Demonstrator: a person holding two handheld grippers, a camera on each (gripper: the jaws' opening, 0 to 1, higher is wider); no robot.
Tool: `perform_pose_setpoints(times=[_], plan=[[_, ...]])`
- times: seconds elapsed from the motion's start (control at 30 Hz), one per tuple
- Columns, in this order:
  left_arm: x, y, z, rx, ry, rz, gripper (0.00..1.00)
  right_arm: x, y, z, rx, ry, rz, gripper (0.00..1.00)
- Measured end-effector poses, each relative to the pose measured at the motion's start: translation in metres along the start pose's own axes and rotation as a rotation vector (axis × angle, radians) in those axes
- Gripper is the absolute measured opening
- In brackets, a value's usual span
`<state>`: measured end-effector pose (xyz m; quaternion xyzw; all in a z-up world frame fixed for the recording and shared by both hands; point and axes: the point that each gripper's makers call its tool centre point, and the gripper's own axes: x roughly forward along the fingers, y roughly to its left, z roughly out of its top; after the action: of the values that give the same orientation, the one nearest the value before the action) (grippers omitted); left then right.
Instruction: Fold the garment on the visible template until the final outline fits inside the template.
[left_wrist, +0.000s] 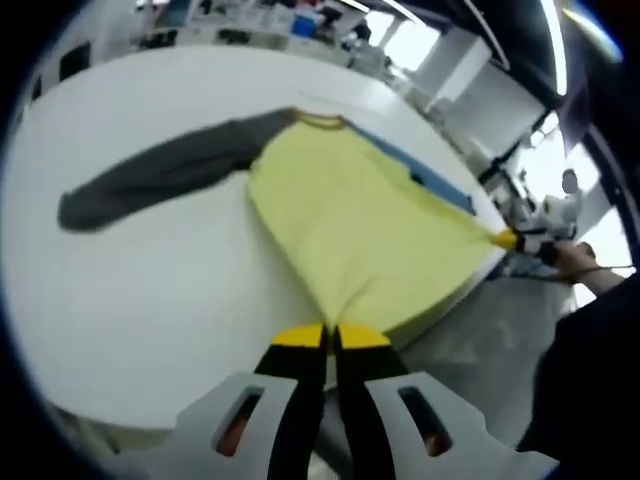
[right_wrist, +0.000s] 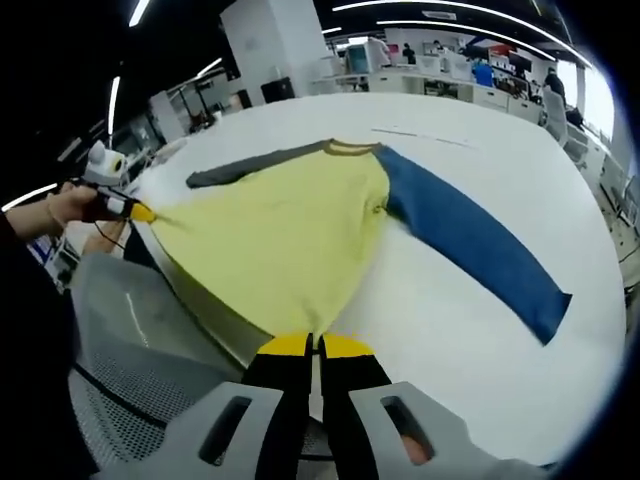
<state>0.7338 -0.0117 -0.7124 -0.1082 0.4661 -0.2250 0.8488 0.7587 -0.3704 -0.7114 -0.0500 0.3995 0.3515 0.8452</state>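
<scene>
Left tool (left_wrist: 330, 338) clamped on yellow hem corner of garment (left_wrist: 350, 225), spread across white desk (left_wrist: 150, 300); grey sleeve (left_wrist: 160, 175) blurred. Right tool (right_wrist: 318, 347) clamped on other hem corner; blue sleeve (right_wrist: 470, 235) stretched flat; hem edge hidden behind jaws.

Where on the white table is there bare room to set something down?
The white table is bare beyond the blue sleeve, and in the left gripper view on either side of the grey sleeve. The near table edge is crowded: yellow shirt body stretched between left tool and right tool.
</scene>
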Motion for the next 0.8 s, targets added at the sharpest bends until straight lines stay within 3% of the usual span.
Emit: perform_pose_setpoints(times=[0.8], plan=[[0.011,0.008,-0.031,-0.023,0.093,0.013,0.00,0.013,0.009,-0.029,0.037,0.079,0.021,0.03]])
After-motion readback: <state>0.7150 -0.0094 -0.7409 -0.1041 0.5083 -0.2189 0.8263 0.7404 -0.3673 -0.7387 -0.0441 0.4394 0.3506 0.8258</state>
